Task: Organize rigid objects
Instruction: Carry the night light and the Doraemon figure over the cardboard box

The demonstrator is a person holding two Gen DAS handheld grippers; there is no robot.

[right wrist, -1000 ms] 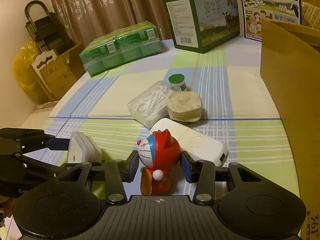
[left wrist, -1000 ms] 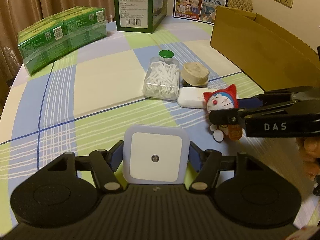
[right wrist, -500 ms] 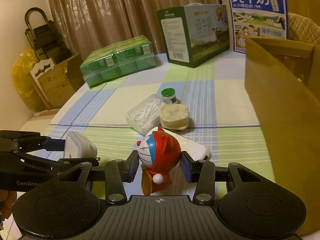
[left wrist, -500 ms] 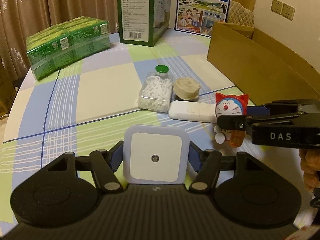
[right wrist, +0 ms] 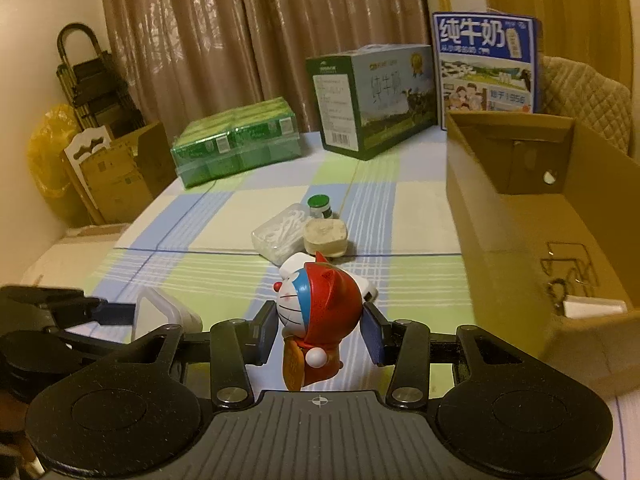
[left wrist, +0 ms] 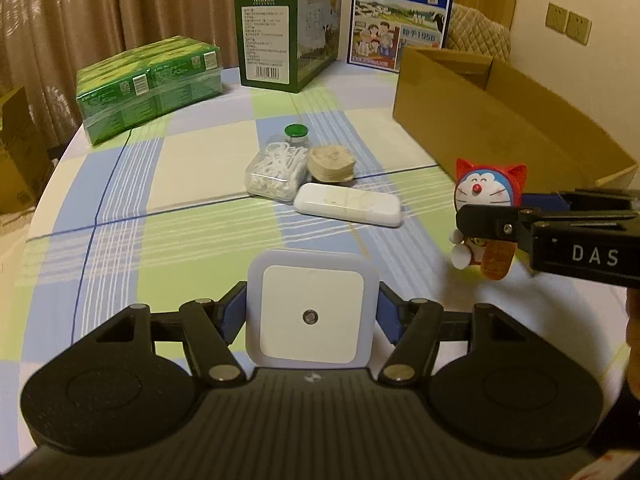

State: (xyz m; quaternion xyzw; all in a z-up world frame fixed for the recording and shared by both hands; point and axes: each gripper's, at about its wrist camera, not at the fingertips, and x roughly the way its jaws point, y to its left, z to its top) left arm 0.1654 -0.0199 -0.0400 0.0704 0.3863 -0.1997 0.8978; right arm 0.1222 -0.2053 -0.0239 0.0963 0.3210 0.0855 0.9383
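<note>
The left gripper point(left wrist: 312, 316) has its fingers clamped on the sides of a square white night light point(left wrist: 311, 312), held above the near part of the checked counter point(left wrist: 120, 248). The right gripper point(right wrist: 318, 334) holds a red-hooded Doraemon figurine point(right wrist: 318, 312) tight between its fingers, off the counter near the right edge, just beside the open cardboard box point(right wrist: 520, 240). A cotton swab box point(left wrist: 276, 172), a green-capped bottle point(left wrist: 296, 132), a beige round tin point(left wrist: 331, 162) and a flat white case point(left wrist: 347, 210) lie clustered mid-counter.
</note>
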